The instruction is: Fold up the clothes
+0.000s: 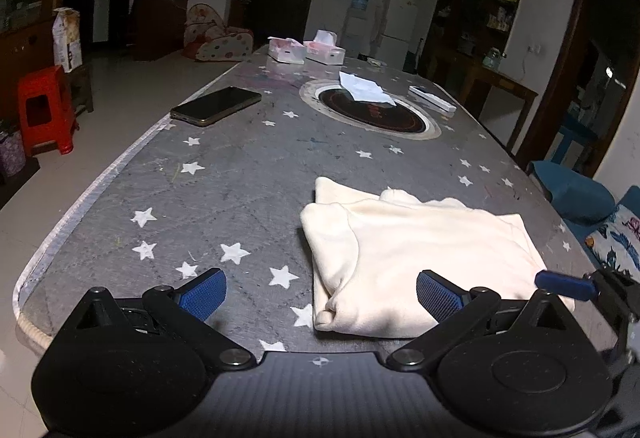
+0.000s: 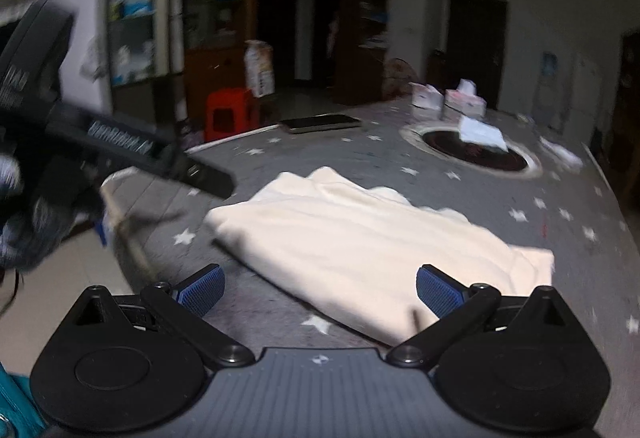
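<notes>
Right now the soft cream-white cloth garment (image 1: 416,258) lies in a flat, layered bundle on the near right part of the grey star-patterned counter (image 1: 224,174). Both the left gripper (image 1: 320,296) and right gripper (image 2: 320,290) hang wide apart, holding nothing. From the left gripper the garment sits ahead and right; its long side runs left to right. The right view is blurry, so the folds look unclear there, but only it shows the garment's far left corner well.

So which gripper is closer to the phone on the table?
Left, probably. The left gripper is open at the near left of the folded cream garment, on the side where the phone lies. The right gripper, also open, is further right, with the garment ahead.
</notes>
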Available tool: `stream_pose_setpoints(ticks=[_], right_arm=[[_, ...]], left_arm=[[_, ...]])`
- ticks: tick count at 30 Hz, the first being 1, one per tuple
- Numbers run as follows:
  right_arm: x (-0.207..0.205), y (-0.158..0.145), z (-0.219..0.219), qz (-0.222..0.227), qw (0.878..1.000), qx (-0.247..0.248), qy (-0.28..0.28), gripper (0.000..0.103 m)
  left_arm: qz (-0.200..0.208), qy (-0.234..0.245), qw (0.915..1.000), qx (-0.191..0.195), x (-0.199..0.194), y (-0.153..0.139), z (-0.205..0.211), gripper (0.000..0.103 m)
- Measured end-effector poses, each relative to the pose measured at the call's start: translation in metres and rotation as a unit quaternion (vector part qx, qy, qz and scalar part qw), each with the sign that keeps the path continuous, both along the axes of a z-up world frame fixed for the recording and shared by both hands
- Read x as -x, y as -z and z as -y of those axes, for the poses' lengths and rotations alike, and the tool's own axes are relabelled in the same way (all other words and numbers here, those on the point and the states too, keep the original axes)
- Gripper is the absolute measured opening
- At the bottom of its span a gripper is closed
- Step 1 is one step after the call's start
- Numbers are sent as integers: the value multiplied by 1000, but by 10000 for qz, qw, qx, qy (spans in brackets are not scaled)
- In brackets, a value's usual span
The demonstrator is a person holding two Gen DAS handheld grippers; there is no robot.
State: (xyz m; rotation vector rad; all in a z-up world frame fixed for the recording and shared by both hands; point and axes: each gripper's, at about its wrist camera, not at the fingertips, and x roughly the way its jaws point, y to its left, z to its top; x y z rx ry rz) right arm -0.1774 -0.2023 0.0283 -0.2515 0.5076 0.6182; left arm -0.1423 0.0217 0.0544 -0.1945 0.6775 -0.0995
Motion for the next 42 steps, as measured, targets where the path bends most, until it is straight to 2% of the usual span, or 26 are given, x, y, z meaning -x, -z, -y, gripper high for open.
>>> stream_pose_setpoints(ticks=[4, 10, 11, 13, 15, 17, 19, 21, 22, 26, 32, 38, 41, 42], right_arm=[[9, 0, -26, 269, 9973, 525, -446, 93], [3, 1, -59, 354, 9914, 898, -881, 79], [1, 2, -65, 397, 9902, 971, -918, 72], [-2, 3, -75, 399, 9882, 1088, -998, 66], [-7, 7, -86, 371, 9858, 1252, -1055, 52], [-12, 11, -96, 367, 9833, 1421, -1077, 47], [-15, 16, -101, 369, 9816, 1538, -1070, 38], [-19, 18, -103, 362, 9817, 1579, -997, 25], [-21, 16, -102, 335, 9829, 1530, -966, 22], [-28, 4, -91, 263, 9892, 1173, -835, 17], [-35, -13, -73, 183, 9947, 693, -734, 16], [-38, -16, -60, 80, 9959, 417, -799, 15], [-39, -15, -54, -15, 9961, 271, -841, 15], [-39, -14, -52, -64, 9960, 233, -861, 15]], left_arm=[[-54, -157, 9996, 243, -2, -3, -9, 99], [-101, -372, 9973, 620, -4, -8, -23, 93], [-108, -383, 9967, 714, -5, -8, -26, 92], [-137, -403, 9951, 890, -7, -8, -31, 92], [-205, -391, 9932, 1073, -10, -5, -35, 92], [-274, -383, 9917, 1200, -15, -2, -38, 92], [-331, -356, 9892, 1382, -20, 2, -41, 92], [-392, -351, 9863, 1563, -24, 5, -44, 93], [-460, -340, 9838, 1699, -27, 8, -45, 94], [-666, -291, 9759, 2058, -38, 17, -48, 94], [-999, -321, 9564, 2727, -55, 30, -48, 94], [-1307, -360, 9346, 3289, -75, 45, -41, 90], [-1358, -380, 9258, 3506, -80, 51, -40, 74], [-1389, -384, 9231, 3566, -81, 53, -39, 64]])
